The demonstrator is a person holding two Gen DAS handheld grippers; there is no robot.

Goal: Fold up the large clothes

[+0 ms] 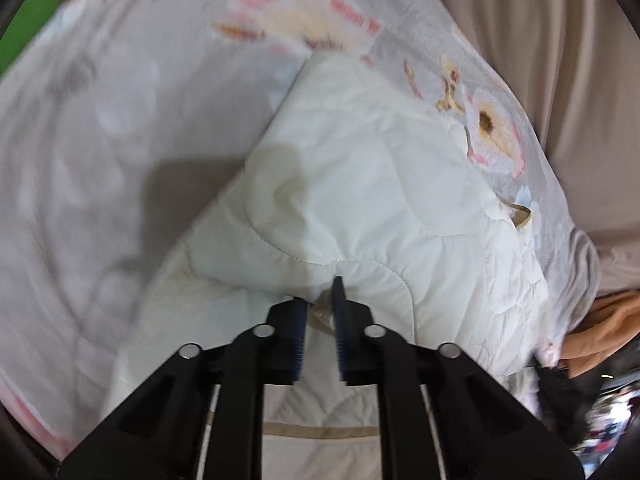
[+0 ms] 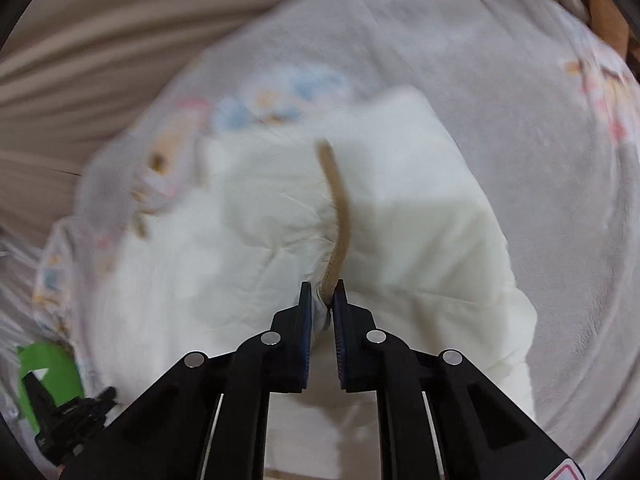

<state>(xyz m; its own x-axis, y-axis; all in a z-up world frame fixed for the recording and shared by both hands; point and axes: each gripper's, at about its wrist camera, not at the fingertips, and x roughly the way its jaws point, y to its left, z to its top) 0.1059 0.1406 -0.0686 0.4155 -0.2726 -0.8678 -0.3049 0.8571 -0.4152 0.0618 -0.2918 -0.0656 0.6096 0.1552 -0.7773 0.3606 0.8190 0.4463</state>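
Note:
A cream quilted blanket (image 1: 360,168) with tan edging lies bunched on a pale floral sheet (image 1: 100,120). My left gripper (image 1: 320,296) is shut on the blanket's tan-trimmed edge, with fabric pinched between the blue pads. In the right wrist view the same blanket (image 2: 280,240) hangs in folds. My right gripper (image 2: 322,292) is shut on its tan trim (image 2: 338,216), which runs up from the jaws. The other gripper (image 2: 60,416), black with green, shows at the lower left.
The floral sheet (image 2: 500,100) covers the bed. Beige curtain-like fabric (image 1: 540,40) stands behind it, also in the right wrist view (image 2: 100,40). An orange cloth (image 1: 608,336) lies at the bed's right edge. A green surface (image 1: 36,12) shows at the upper left.

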